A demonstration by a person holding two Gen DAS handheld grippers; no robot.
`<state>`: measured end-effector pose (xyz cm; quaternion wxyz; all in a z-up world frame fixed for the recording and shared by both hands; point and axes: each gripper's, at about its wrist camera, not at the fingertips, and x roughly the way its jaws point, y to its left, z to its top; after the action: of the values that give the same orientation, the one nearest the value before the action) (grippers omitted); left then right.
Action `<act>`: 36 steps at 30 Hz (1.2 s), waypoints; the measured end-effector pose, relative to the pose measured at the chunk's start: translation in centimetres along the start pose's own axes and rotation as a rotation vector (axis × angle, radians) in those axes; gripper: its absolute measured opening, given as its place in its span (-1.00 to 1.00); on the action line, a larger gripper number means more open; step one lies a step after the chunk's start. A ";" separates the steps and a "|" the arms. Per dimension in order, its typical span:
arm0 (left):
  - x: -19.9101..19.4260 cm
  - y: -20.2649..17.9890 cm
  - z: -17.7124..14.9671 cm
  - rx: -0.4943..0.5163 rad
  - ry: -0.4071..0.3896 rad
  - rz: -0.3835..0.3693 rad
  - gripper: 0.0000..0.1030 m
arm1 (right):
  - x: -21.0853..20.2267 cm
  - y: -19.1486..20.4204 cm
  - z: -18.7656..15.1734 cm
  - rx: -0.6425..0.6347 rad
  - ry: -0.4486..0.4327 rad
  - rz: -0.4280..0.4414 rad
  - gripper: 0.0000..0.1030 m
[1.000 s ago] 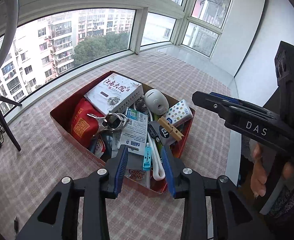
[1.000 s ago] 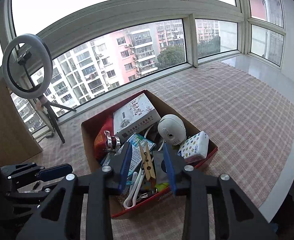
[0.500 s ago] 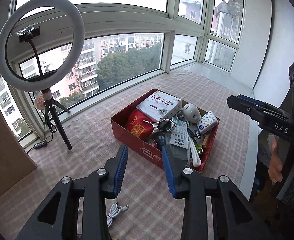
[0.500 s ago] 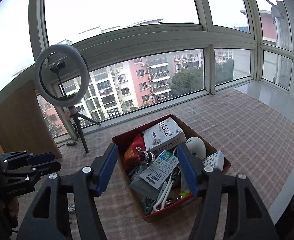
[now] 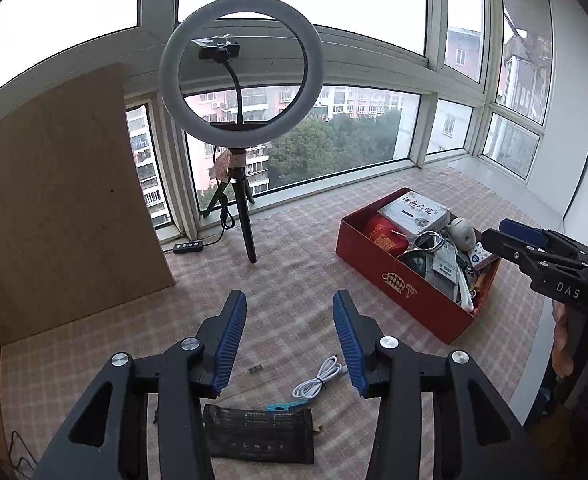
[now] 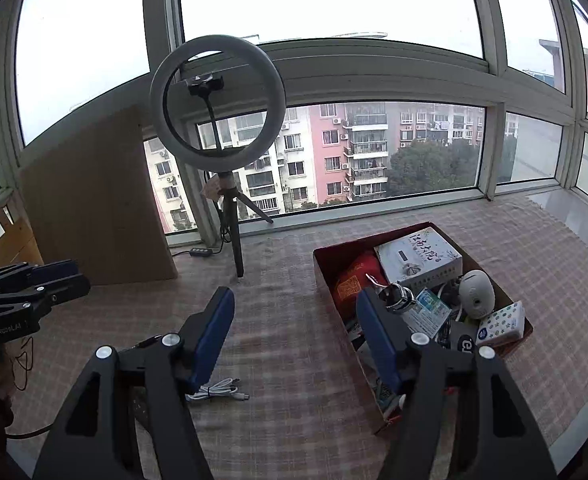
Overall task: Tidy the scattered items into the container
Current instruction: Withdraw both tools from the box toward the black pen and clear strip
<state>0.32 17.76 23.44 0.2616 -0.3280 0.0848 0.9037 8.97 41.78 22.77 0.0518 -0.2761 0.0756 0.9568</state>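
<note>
Both hand-held tongs hang empty above a pink-and-beige checked cloth on a window-side counter, with most of the clutter already packed into the red cardboard box at about two o'clock in the left wrist view. The left tongs are opening, blue pads apart with nothing between them; the right tongs stand wide apart, likewise empty.

Inside the box lie a white carton printed with Chinese characters, a red pouch, a white rounded camera-like gadget, a small dotted packet, a leaflet, metal tongs-like clips and a white cable, piled to the rim.

Left to tidy, by the look of it: a coiled white charging cable at six o'clock just below the left tongs, a flat black printed pouch nearer the camera, a small turquoise clip touching its top edge, and a tiny dark chip-like piece on the cloth. The job appears near its end.

Legible writing is scant: "DAS" on the right tongs' body in the left view, and "GenRobot.AI", roughly, on the left one seen from the right. The pouch's print is too small to read. A white ring light on a black tripod stands at twelve o'clock.
</note>
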 end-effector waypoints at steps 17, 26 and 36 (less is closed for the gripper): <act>-2.7 7.1 -5.3 -0.134 0.022 0.152 -0.02 | 2.3 3.6 -2.4 -0.031 0.087 0.077 0.22; -1.1 11.6 -8.5 -0.201 0.110 0.190 -0.02 | 3.6 4.4 -4.3 -0.052 0.115 0.131 0.22; 2.5 13.9 -13.3 -0.271 0.228 0.134 -0.02 | 8.6 4.5 -7.8 -0.070 0.253 0.178 0.22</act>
<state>-1.33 2.72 11.35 0.1428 -0.4541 0.0130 0.8793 5.18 36.45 12.21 -0.0530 -0.3884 0.0721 0.9171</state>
